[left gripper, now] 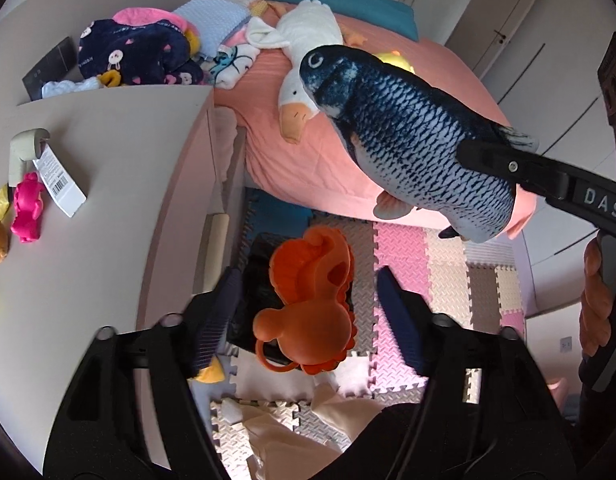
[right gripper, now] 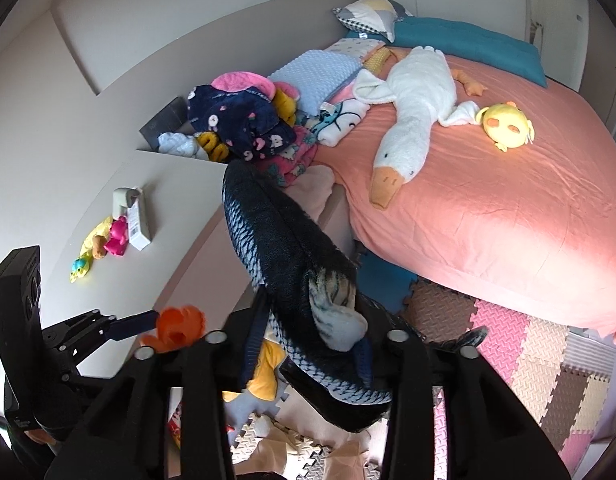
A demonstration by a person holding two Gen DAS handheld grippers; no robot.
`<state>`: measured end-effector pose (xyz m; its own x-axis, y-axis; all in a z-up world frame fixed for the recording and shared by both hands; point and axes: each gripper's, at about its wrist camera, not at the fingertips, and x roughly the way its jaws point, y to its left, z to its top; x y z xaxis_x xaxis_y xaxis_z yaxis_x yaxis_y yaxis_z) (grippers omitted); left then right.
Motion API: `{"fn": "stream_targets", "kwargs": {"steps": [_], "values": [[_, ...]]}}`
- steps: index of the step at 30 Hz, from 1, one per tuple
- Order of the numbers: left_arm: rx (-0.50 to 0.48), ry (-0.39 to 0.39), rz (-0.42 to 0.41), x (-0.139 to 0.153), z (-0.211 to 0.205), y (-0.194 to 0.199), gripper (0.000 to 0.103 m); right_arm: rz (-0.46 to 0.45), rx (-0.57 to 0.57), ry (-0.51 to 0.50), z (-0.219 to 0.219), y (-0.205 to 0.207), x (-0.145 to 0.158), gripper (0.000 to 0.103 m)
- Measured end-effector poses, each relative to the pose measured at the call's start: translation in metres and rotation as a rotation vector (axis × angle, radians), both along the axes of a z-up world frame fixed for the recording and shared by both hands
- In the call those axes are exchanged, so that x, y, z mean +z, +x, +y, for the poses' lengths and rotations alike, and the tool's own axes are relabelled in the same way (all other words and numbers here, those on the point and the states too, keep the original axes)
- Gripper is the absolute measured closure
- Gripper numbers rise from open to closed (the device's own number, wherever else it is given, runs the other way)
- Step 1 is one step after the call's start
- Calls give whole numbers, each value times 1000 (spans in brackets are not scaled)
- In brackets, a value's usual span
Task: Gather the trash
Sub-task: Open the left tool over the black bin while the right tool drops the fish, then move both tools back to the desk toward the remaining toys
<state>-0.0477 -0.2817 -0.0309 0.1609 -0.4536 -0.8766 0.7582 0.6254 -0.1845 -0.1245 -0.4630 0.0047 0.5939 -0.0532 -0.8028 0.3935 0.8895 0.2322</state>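
Note:
An orange seahorse-shaped toy (left gripper: 308, 304) hangs between the fingers of my left gripper (left gripper: 306, 276). The gripper is wide open, with a gap on each side of the toy. Under it lies something black (left gripper: 257, 268) on the floor mats. The toy (right gripper: 179, 326) also shows in the right wrist view, beside a left finger (right gripper: 135, 326). A blue-grey plush fish (right gripper: 291, 256) lies tail-first between the fingers of my right gripper (right gripper: 312, 320), whose jaws stand apart and loose around it. In the left wrist view the fish (left gripper: 412, 136) hangs over the bed's edge, behind a right finger (left gripper: 504, 164).
A bed with a pink sheet (right gripper: 488, 208) carries a white goose plush (right gripper: 412, 112), a yellow chick plush (right gripper: 506, 124) and piled clothes (right gripper: 235, 120). A white counter (left gripper: 107, 184) holds a pink toy (left gripper: 25, 208) and a tagged item. Foam puzzle mats (left gripper: 404, 256) cover the floor. A hand (left gripper: 596, 300) grips the right tool.

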Motion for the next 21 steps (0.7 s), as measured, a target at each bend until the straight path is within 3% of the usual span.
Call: {"fn": "stream_targets", "kwargs": {"steps": [1,7,21], "values": [[8,12,-24,-2,-1,-2,7,-6,-33,-13,-4,-2,0,34],[51,32,-39,-5,6,7,7,-31,-95,-8,-22,-9,2,31],[140,40,-46,-3,36,24,7,-31,-21,15,-3,15,0,30]]}}
